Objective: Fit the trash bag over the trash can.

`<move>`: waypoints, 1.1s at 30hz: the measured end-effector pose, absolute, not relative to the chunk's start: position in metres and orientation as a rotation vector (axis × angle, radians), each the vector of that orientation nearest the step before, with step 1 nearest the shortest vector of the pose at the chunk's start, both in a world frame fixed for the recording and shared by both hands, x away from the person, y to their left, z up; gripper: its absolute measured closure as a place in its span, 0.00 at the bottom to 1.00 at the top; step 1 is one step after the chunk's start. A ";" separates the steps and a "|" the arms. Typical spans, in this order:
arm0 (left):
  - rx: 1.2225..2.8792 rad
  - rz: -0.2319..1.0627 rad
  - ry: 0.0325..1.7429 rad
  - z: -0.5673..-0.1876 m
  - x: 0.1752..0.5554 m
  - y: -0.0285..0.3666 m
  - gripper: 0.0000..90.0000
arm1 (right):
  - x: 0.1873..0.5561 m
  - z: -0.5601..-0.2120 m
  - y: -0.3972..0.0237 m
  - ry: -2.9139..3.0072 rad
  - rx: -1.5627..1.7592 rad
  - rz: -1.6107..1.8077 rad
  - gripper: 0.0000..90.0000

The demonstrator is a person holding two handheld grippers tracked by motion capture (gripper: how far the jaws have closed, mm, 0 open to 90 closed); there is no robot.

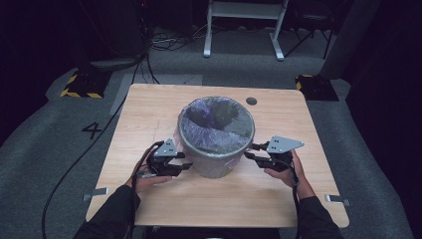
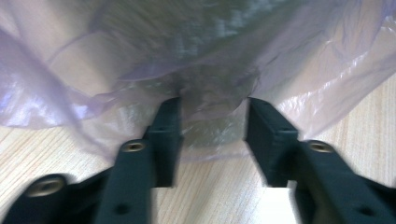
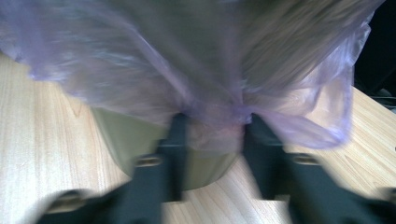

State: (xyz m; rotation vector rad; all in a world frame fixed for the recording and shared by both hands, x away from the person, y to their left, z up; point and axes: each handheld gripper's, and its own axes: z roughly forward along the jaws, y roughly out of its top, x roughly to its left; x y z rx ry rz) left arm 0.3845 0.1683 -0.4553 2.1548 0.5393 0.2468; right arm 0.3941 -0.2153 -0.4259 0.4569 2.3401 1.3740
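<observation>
So, going left to right on the wooden table point(image 1: 149, 104): the person's left hand point(image 1: 144, 180) holds the left gripper point(image 1: 185, 166) right up against the lower left side of the bin point(image 1: 217, 158). From the left gripper view its two black jaws stand apart, with the loose hem of the purple bag point(image 2: 205, 116) bunched in the gap between them. The plastic sits between the jaws but they're not pinched down on it, so that gripper reads as released.

Middle of the table is the bin itself, a round grey thing standing upright, lined with that thin purple bag point(image 1: 217, 124) whose edge folds over the rim and hangs down the outside.

Over on the right, the right hand point(image 1: 284, 175) brings the right gripper point(image 1: 251, 152) in against the bin's right side, just under the rim. The right gripper view is pretty blurry, so take this with a grain of salt, but the jaws look spread there too, with a gathered knot of bag point(image 3: 215, 114) between the tips and the bin wall point(image 3: 135, 140) behind it.

Both grippers sit level with each other, one on each side of the bin.
</observation>
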 end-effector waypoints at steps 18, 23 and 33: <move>2.294 0.262 0.486 -0.477 0.387 0.165 1.00 | 0.402 -0.470 -0.223 2.496 0.589 1.258 1.00; 2.298 0.262 0.495 -0.483 0.388 0.166 1.00 | 0.411 -0.482 -0.228 2.509 0.690 1.278 1.00; 2.207 0.229 0.571 -0.485 0.390 0.177 0.91 | 0.413 -0.490 -0.232 2.532 0.737 1.262 1.00</move>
